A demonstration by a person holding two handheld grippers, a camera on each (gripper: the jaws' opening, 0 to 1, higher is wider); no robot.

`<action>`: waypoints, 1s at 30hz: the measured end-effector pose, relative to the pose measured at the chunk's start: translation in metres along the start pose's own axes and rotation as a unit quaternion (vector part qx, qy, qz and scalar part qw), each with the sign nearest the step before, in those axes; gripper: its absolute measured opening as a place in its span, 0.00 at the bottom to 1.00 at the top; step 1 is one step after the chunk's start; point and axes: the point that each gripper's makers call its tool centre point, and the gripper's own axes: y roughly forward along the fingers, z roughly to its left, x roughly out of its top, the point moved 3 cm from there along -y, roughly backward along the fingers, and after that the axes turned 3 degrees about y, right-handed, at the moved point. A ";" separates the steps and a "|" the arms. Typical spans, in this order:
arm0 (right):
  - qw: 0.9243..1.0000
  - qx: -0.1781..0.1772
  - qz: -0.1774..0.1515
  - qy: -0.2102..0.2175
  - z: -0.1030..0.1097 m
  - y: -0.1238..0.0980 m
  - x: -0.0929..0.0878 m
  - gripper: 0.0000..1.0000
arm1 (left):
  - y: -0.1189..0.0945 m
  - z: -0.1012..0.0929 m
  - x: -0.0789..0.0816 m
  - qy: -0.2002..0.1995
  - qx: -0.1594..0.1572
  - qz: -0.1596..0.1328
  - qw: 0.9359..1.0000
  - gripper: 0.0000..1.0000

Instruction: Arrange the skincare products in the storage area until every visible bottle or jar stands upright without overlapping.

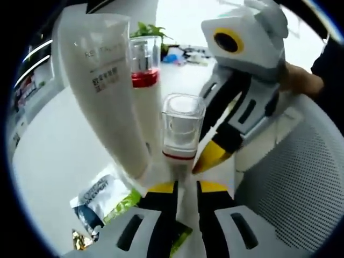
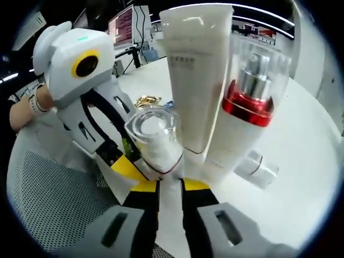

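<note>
both the left gripper (image 1: 186,188) and the right gripper (image 2: 169,185) have jaws closed on the small clear-capped bottle (image 1: 181,131), standing on the white table (image 1: 59,150) beside the tall white tube (image 1: 107,80) and red-collared bottle (image 2: 244,107).

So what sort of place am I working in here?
Probably an office: lit computer monitors behind the white round table, a potted plant at its far side, and a mesh chair alongside.

Tube (image 1: 105,86), pump bottle (image 1: 145,80) and capped bottle (image 1: 181,131) crowd together (touching), blocking passage.
</note>
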 end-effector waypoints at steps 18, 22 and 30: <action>0.999 -0.025 -0.028 -0.003 -0.009 -0.005 0.010 0.10 | -0.003 0.013 0.009 0.018 0.045 -0.020 0.999 0.08; 0.999 -0.027 -0.030 -0.003 -0.009 -0.005 0.011 0.09 | -0.002 0.014 0.010 0.040 0.057 -0.018 0.997 0.06; 0.999 -0.036 -0.033 -0.009 -0.011 -0.006 0.012 0.10 | -0.002 0.015 0.012 0.048 0.060 -0.024 0.997 0.07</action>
